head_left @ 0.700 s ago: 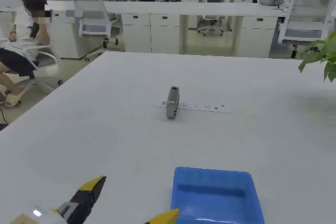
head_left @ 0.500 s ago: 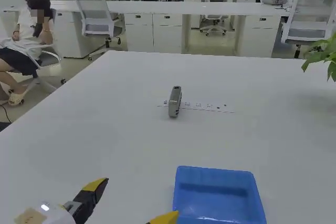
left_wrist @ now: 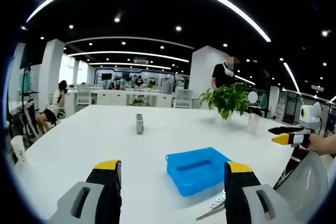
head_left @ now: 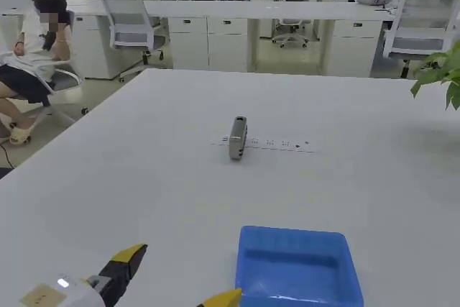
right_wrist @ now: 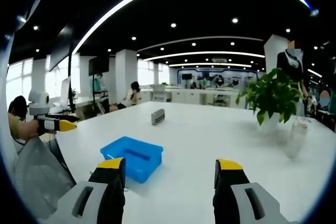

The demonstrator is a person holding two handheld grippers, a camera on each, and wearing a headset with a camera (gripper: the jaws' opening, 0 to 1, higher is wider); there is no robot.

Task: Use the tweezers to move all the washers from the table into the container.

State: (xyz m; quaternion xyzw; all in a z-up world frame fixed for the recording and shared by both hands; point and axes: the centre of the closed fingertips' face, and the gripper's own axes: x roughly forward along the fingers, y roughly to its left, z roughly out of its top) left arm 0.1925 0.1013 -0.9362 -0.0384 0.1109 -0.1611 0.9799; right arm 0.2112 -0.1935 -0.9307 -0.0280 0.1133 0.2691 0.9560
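Left claw (left_wrist: 173,166) wide open, empty, over table (left_wrist: 94,135). Container (left_wrist: 197,169) just ahead, between jaws. Washers (left_wrist: 217,201) and tweezers (left_wrist: 209,213) lie on table close to inner side of its right jaw, just beside container. Right claw (right_wrist: 170,164) wide open, empty; container ahead-left of it.

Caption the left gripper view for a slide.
Left gripper, jaws open, faces a blue rectangular plastic tray on the white table, with metal tweezers and silver washers beside it.
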